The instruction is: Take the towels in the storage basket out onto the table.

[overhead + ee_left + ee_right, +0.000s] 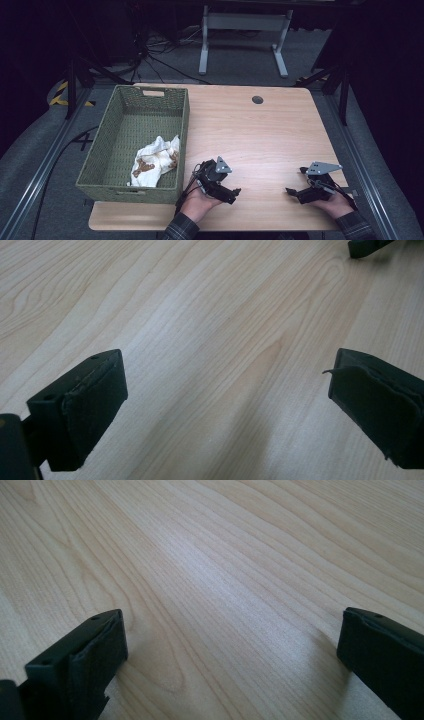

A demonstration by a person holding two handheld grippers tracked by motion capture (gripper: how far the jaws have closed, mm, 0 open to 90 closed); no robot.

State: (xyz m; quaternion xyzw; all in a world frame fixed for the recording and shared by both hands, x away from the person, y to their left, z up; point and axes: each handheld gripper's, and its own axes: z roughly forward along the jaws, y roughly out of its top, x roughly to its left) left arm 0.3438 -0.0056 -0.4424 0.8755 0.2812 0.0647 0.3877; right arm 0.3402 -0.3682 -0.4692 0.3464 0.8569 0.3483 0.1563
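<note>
A green woven basket (pixel 105 145) stands on the left part of the wooden table (pixel 260 140), and a white cloth with brown stains (pixel 154 161) lies crumpled inside it near the front right corner. My left gripper (pixel 234 193) rests low on the table just right of the basket, held by a hand. Its jaws stand wide apart over bare wood (pixel 225 390), so it is open with nothing between them. My right gripper (pixel 291 192) lies near the front right of the table, also open over bare wood (pixel 230 640). The tip of the right gripper (pixel 367 246) shows at the top of the left gripper view.
A round cable hole (pixel 257 99) sits near the table's far edge. Beyond the table stands a white desk frame (pixel 243 30) on grey floor, with black cables (pixel 155 55) and dark stands on either side. A metal rail (pixel 40 170) runs along the left.
</note>
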